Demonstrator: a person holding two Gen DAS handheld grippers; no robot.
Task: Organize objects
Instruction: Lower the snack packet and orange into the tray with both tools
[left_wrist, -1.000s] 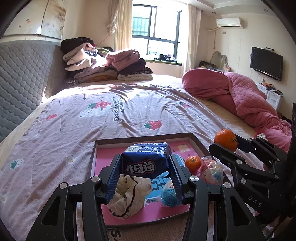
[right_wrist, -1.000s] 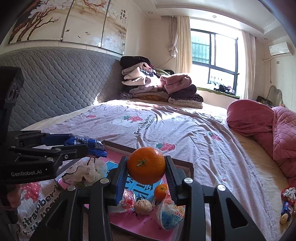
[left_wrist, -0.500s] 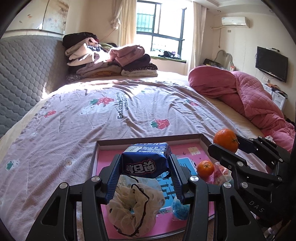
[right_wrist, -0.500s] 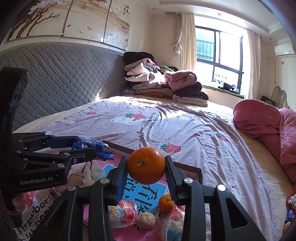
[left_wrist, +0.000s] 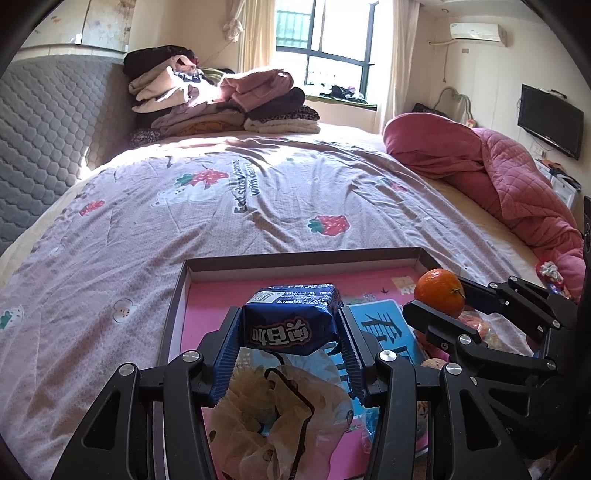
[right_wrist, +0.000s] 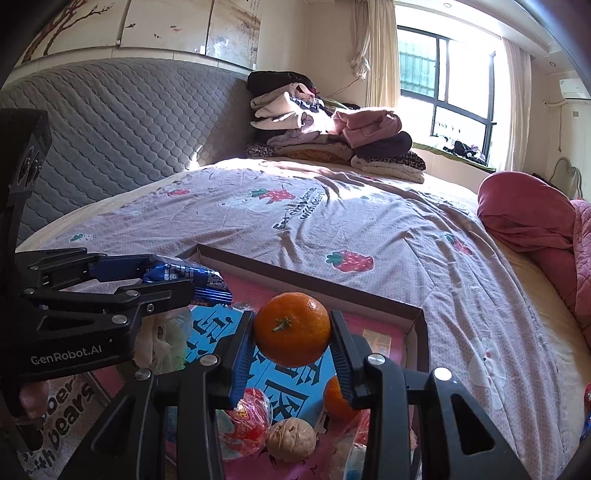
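Here the surface is a wide bed (left_wrist: 258, 206) under a mauve strawberry-print cover, a grey quilted headboard (right_wrist: 122, 129) along one side, folded clothes (left_wrist: 218, 103) stacked near the sunlit window (left_wrist: 332, 40), and a pink quilt (left_wrist: 491, 173) heaped by the wall with the television (left_wrist: 550, 123). On the cover lies a shallow pink-floored tray (left_wrist: 303, 258) holding a walnut (right_wrist: 291, 439), a second small orange (right_wrist: 334, 398) and wrapped sweets. Above it the left gripper (left_wrist: 290, 332) is clamped on a dark blue snack packet (left_wrist: 291, 317), and just beside it the right gripper (right_wrist: 291, 332) pinches a mandarin (right_wrist: 291, 328) between its pads.
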